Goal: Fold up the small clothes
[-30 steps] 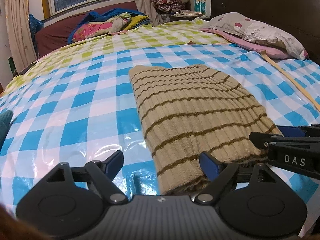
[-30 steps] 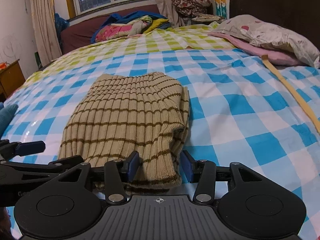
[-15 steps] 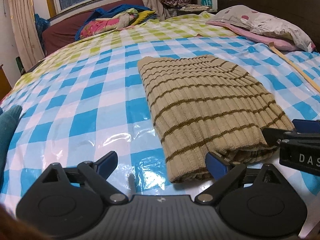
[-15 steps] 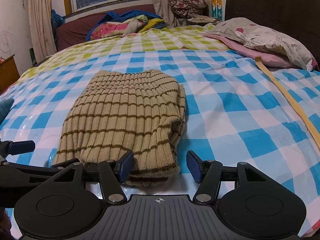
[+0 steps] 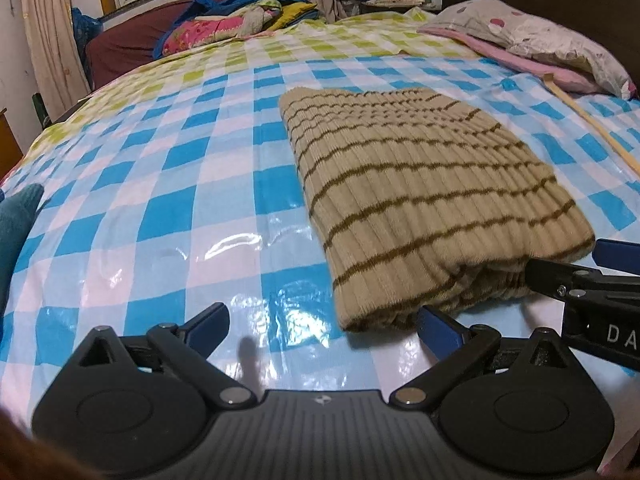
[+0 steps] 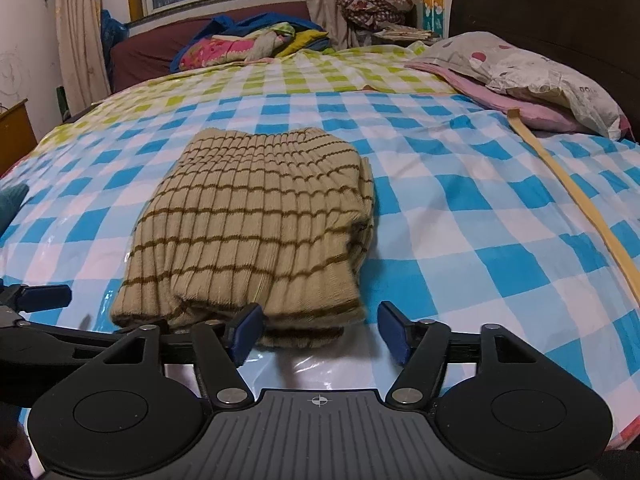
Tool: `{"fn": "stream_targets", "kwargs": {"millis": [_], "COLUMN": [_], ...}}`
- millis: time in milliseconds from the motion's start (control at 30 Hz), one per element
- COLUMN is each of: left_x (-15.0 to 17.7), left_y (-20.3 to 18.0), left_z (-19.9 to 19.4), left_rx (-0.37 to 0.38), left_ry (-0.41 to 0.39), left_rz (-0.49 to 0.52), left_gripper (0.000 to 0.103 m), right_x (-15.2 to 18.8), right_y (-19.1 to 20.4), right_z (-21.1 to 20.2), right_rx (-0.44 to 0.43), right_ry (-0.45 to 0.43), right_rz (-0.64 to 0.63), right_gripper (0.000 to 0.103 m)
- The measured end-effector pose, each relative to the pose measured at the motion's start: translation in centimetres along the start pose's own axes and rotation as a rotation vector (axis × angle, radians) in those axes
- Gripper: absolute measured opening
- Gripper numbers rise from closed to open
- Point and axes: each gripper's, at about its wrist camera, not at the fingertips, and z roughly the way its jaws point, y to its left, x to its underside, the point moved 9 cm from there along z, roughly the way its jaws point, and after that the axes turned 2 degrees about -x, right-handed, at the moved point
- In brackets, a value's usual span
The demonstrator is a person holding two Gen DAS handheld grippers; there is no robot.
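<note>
Knitwear lies folded on the bed: a beige striped sweater point(image 6: 256, 224) sits as a compact, layered rectangle near the front edge of the checked bedspread point(image 6: 460, 208), its thick folded end facing both tools. The left gripper point(image 5: 322, 322) hangs just short of the sweater's near left corner with its jaws spread wide and nothing between them; one blue fingertip point(image 5: 438, 322) is close to the hem, though contact cannot be judged. The right gripper point(image 6: 320, 326) is likewise released, fingers parted in front of the near right corner, gripping no cloth. Both claws sitting low and level at the two front corners suggests the fold is finished, or that they are placed to square or slide the bundle. Pillows point(image 6: 532, 72) rest along the right edge, well apart.
</note>
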Motion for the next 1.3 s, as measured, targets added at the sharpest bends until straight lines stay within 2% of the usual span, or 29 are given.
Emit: {"fn": "stream_targets", "kwargs": {"millis": [133,1300], "left_x": [0.4,0.8], "left_y": [-0.2,1.2], "left_z": [-0.1,-0.3], "left_rx": [-0.008,-0.034], "left_ry": [0.007,0.008], "left_rz": [0.018,-0.036], "left_gripper": [0.103,0.103], "right_x": [0.2,1.6], "right_y": [0.4,0.5], "right_z": [-0.2,1.1], "right_rx": [-0.001,0.021], "right_ry": [-0.003,0.053], "right_rz": [-0.011,-0.022], "right_gripper": [0.067,0.068]}}
